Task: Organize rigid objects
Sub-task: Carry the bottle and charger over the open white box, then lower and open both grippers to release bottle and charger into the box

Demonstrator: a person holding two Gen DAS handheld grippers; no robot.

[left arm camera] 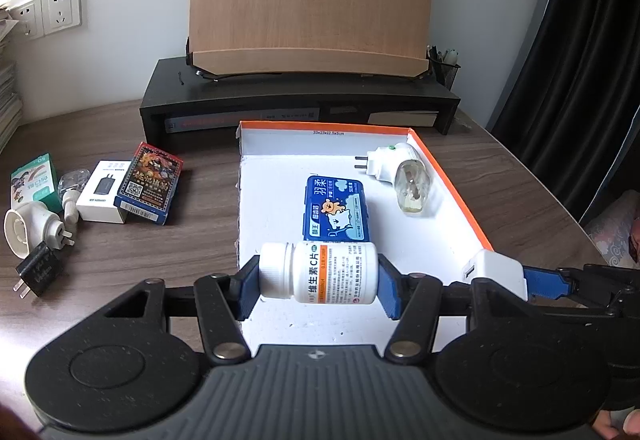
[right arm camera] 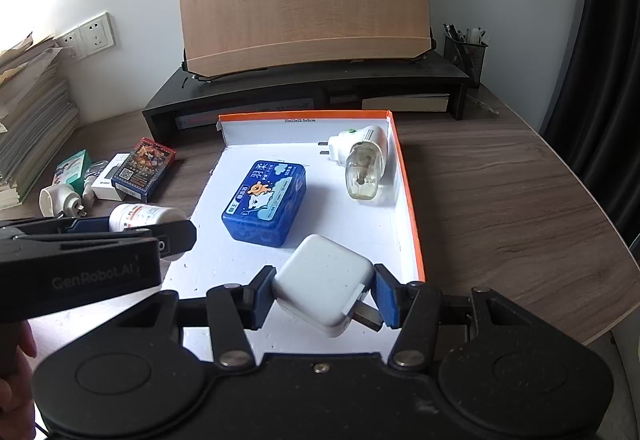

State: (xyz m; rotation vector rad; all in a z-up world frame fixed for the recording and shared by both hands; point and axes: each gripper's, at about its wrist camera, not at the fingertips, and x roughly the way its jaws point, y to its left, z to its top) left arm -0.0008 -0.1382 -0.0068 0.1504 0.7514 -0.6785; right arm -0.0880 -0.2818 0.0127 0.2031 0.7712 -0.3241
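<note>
My left gripper [left arm camera: 318, 280] is shut on a white vitamin bottle [left arm camera: 320, 272], held sideways above the near left part of the white tray with orange rim [left arm camera: 452, 184]. My right gripper [right arm camera: 322, 290] is shut on a white charger block [right arm camera: 324, 282], held above the tray's near right part [right arm camera: 408, 200]. In the tray lie a blue tin [left arm camera: 336, 208] [right arm camera: 266, 200] and a white plug-in repellent with a clear bottle [left arm camera: 400, 172] [right arm camera: 362, 160]. The left gripper with the bottle [right arm camera: 140, 216] shows at the left in the right wrist view.
Left of the tray on the wooden desk lie a card box [left arm camera: 150, 184], a white adapter box [left arm camera: 104, 192], a green box [left arm camera: 34, 180], a white plug unit [left arm camera: 28, 228] and a black plug [left arm camera: 36, 272]. A black monitor riser [left arm camera: 300, 104] with a wooden board stands behind.
</note>
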